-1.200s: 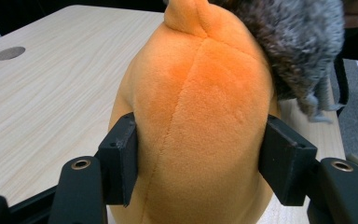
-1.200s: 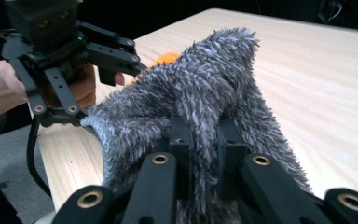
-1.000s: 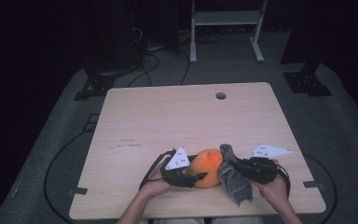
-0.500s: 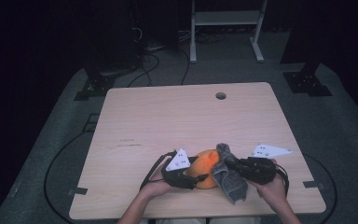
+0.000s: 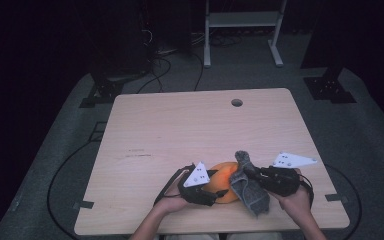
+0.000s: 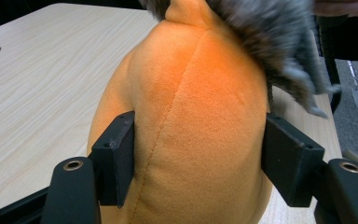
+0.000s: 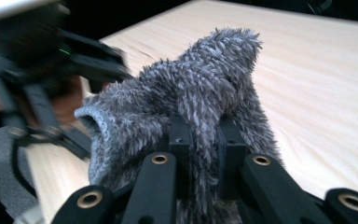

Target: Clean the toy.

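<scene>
Near table's [image 5: 145,125] front edge, sock [image 5: 250,192], plush [image 5: 222,176].

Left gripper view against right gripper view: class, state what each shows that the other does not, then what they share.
The left gripper view alone shows the orange plush squeezed between the left gripper's jaws, with its centre seam. The right gripper view alone shows the right gripper pinching the grey fuzzy sock, plus the sock's open cuff. Both show the sock and the wooden table.
</scene>
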